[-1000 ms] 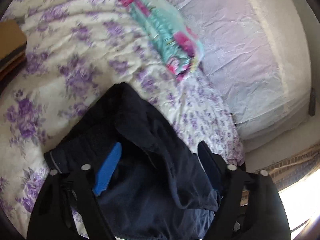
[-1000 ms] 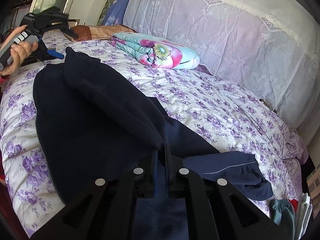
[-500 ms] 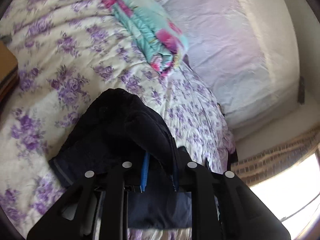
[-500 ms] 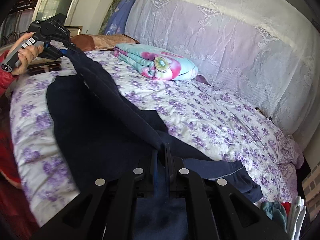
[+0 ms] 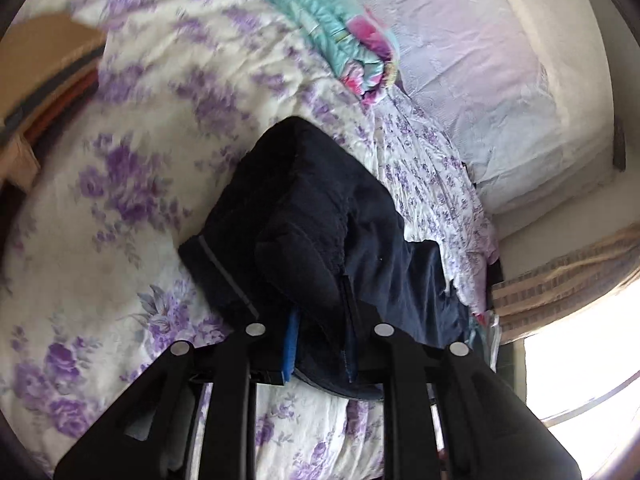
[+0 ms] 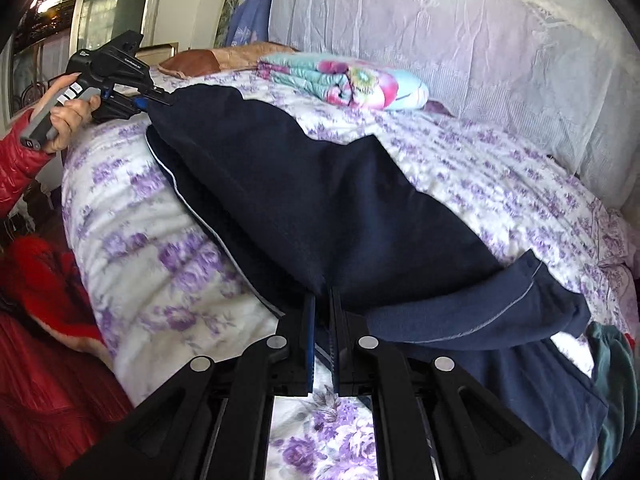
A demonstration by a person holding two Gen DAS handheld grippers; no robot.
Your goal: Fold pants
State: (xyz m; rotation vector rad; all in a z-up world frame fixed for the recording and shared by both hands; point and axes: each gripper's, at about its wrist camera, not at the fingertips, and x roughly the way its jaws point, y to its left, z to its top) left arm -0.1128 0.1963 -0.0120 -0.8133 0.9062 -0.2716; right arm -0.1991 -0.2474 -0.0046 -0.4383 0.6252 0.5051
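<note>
Floral purple bedspread (image 6: pixel 500 184) — white lace-draped headboard (image 6: pixel 460 40), bright window (image 5: pixel 580 380) beside.

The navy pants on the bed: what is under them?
Under the navy pants lies the purple-flowered bedspread, showing all around them. Whatever lies directly beneath the dark cloth is covered, so it cannot be seen.

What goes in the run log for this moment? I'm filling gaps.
left hand-held gripper: just closed on pants | right hand-held gripper: shut on pants | pants: on bedspread
</note>
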